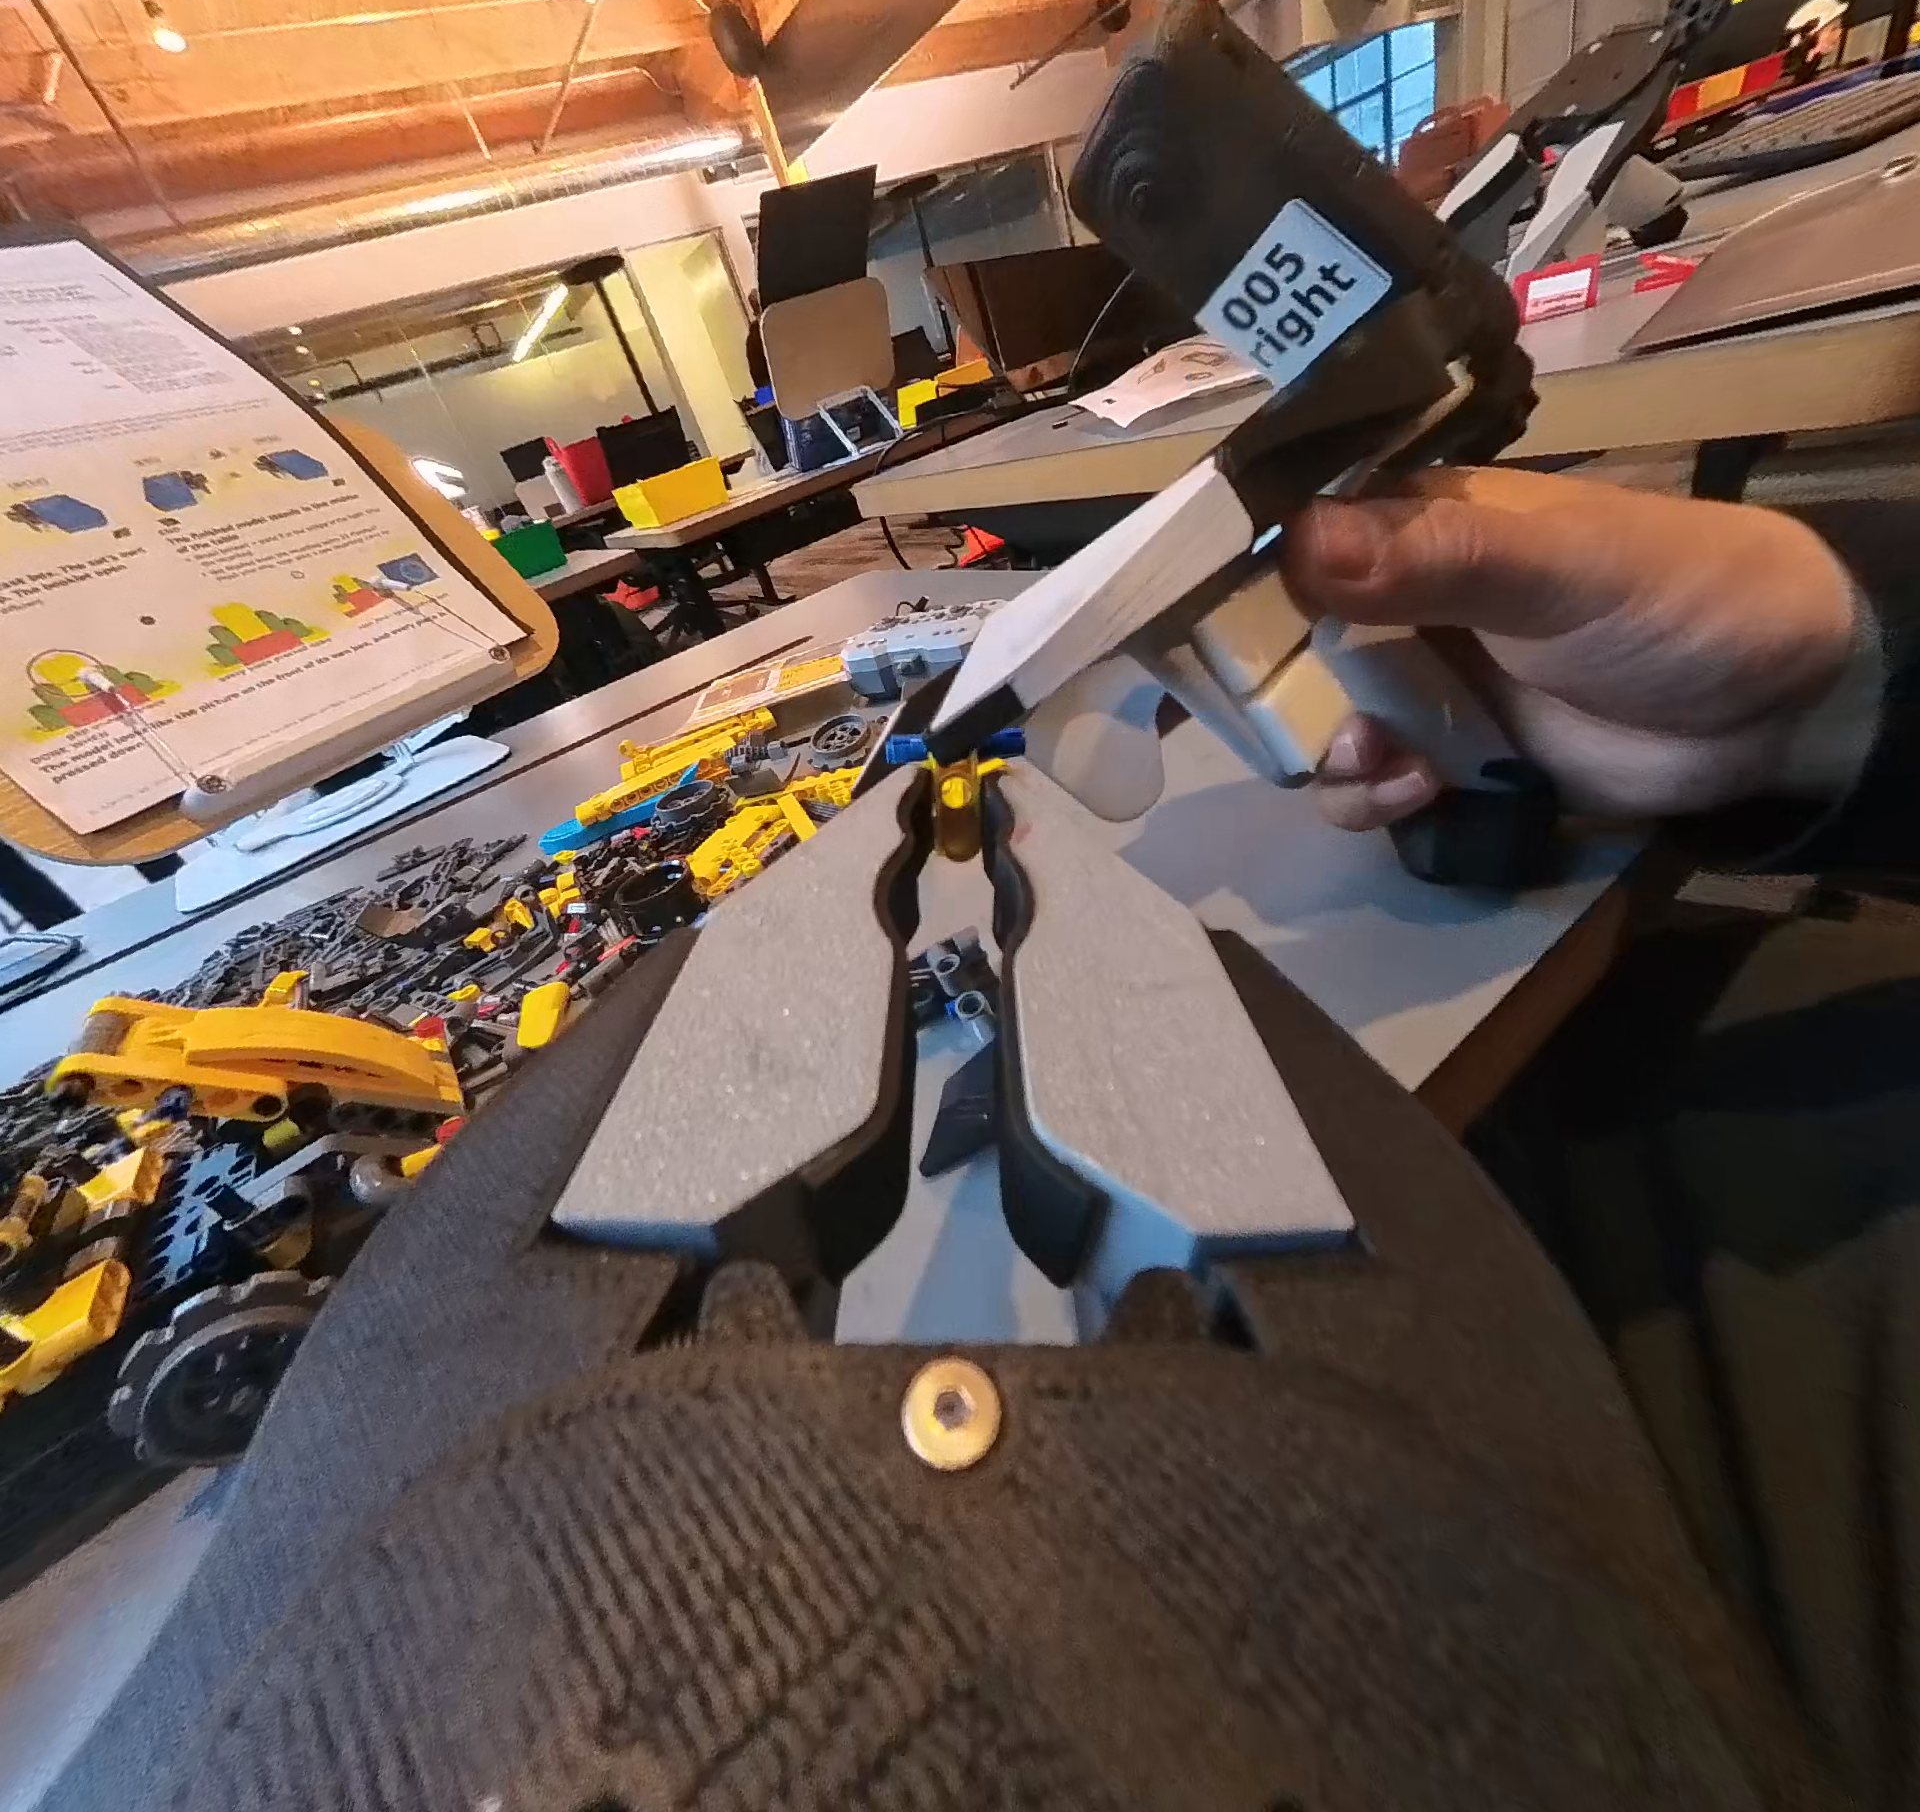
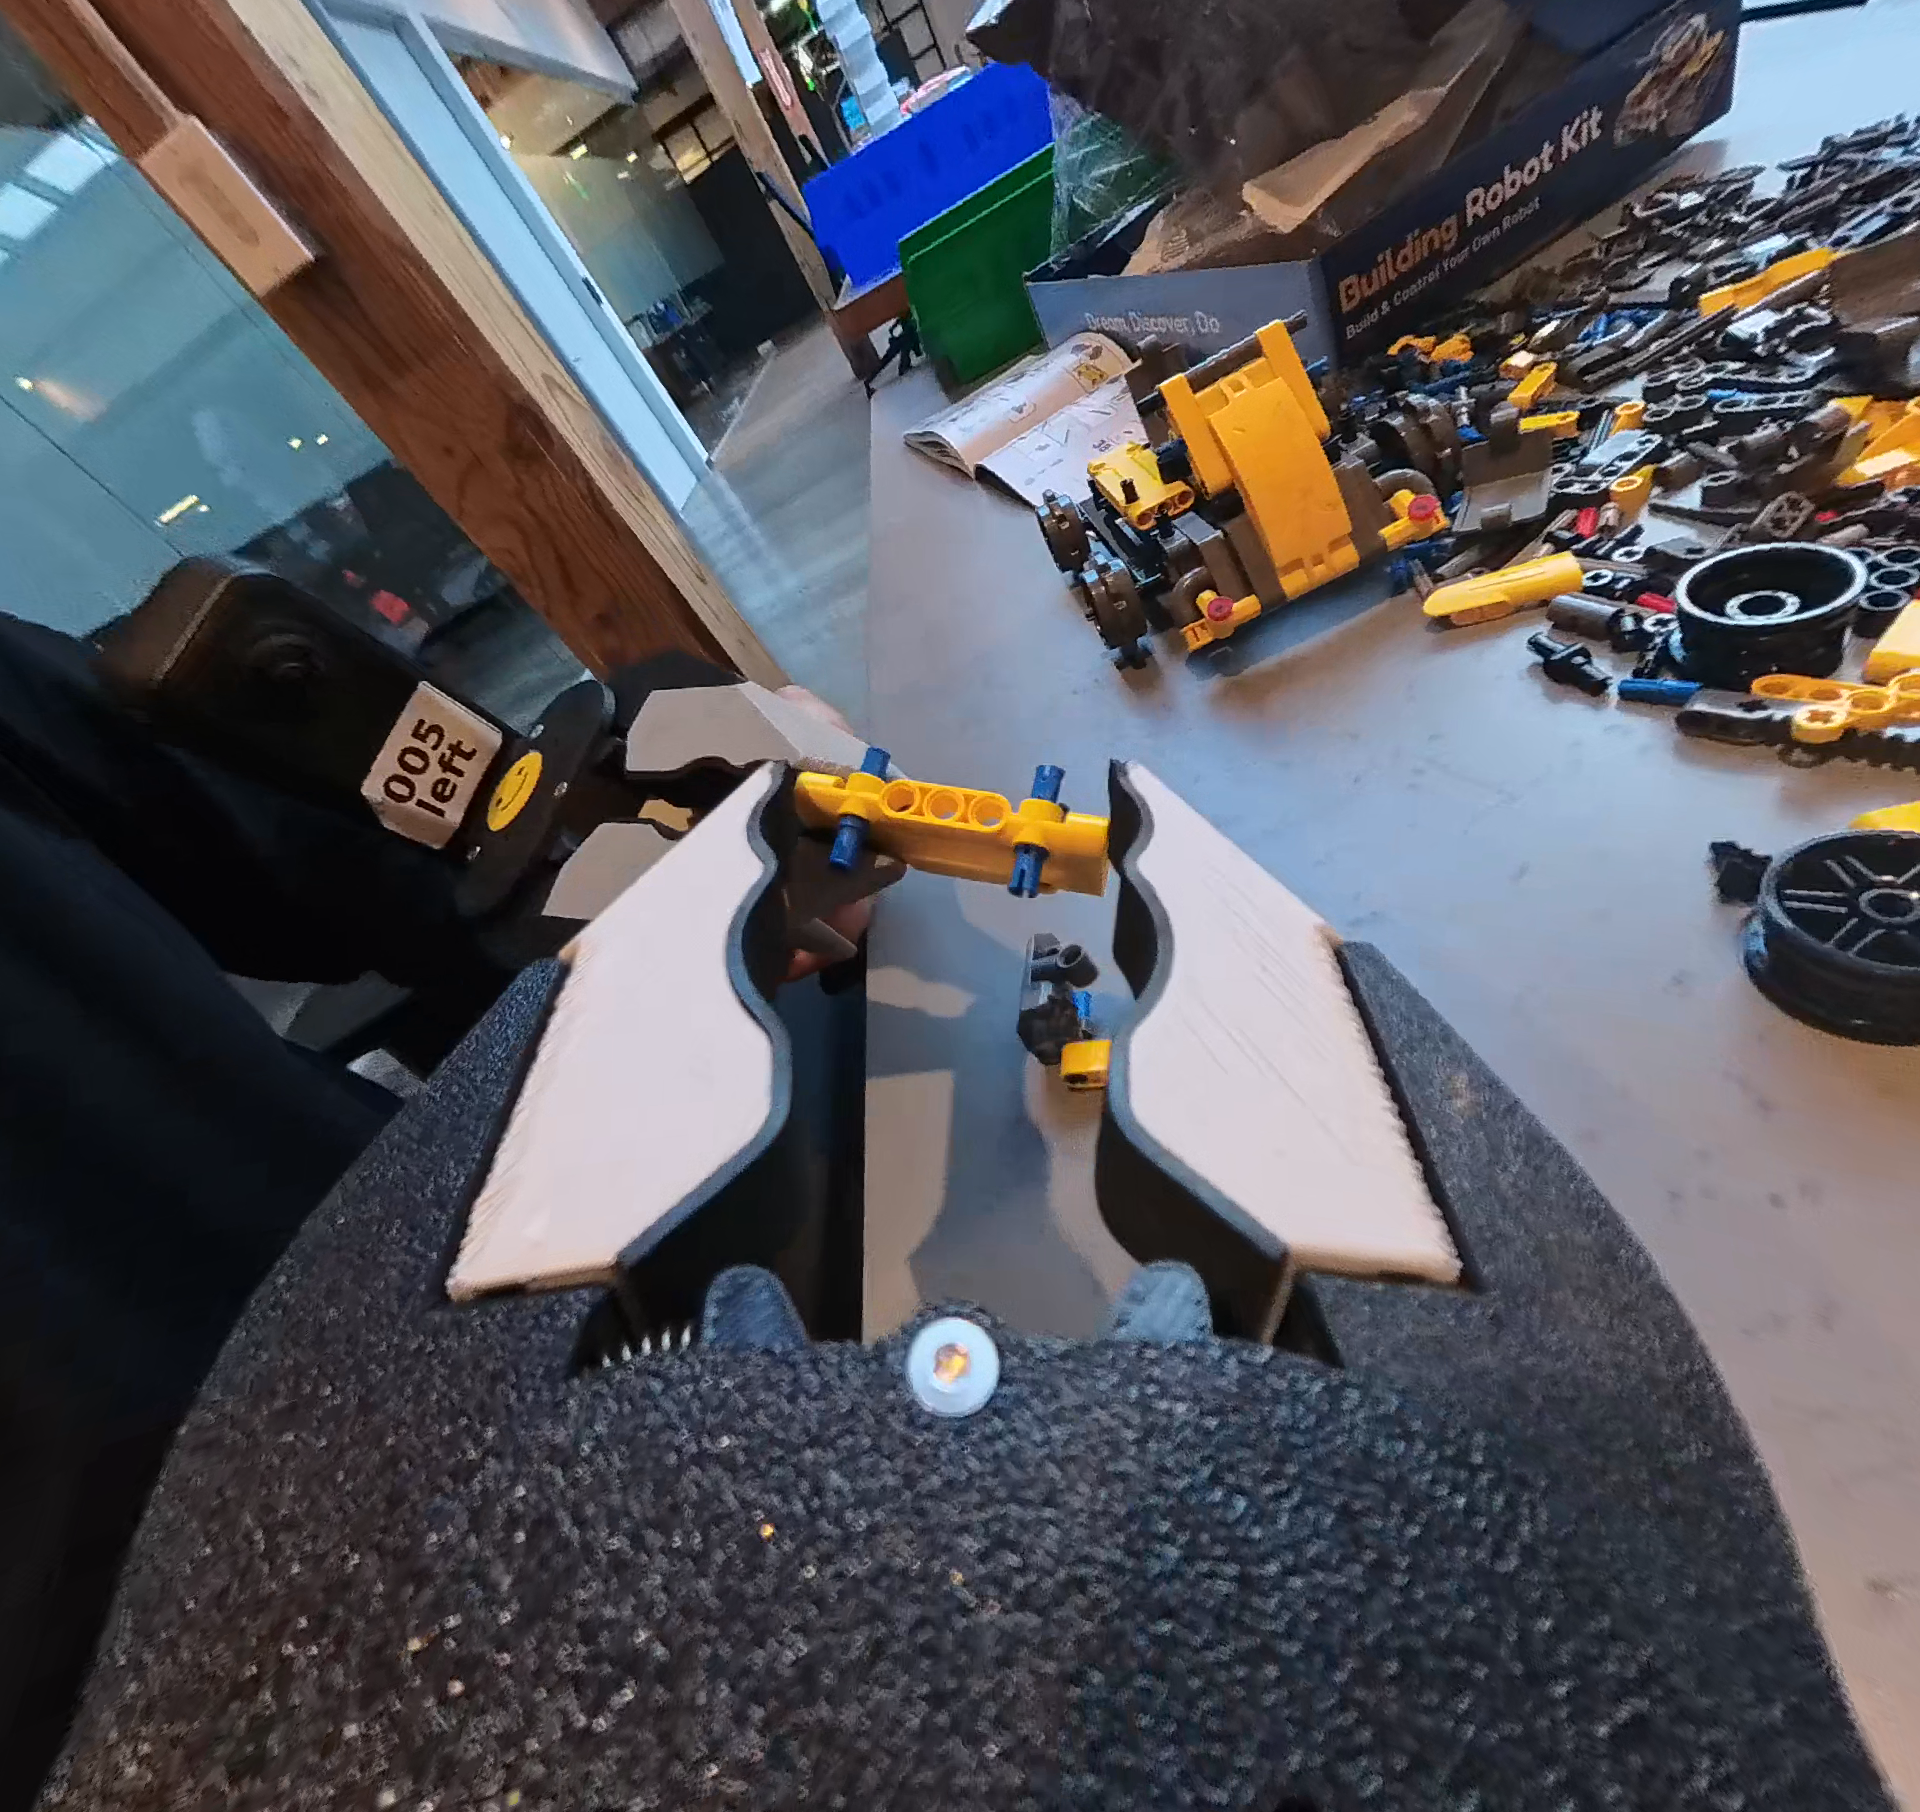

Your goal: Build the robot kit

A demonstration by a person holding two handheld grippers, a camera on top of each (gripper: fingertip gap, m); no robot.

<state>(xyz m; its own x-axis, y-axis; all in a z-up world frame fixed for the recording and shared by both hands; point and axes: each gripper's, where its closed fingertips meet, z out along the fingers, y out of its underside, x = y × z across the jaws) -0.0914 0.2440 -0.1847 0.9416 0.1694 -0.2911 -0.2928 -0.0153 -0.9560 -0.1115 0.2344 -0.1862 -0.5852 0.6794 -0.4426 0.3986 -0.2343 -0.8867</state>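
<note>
Above the tabletop, left hand-held gripper was nearly closed, pinching one end of the yellow beam with blue pins. Right hand-held gripper sat wider, both tips at the beam's ends. Beyond the beam: part-built yellow vehicle, loose parts pile, then an open dark kit box, contents unclear.

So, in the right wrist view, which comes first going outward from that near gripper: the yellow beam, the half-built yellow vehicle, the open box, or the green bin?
1. Yellow beam, between the right gripper fingertips.
2. Half-built vehicle, farther up the table, slightly right.
3. Open box, behind the vehicle.
4. Green bin, off the table's far end; it looks beyond the box, though that's close to call.
</note>
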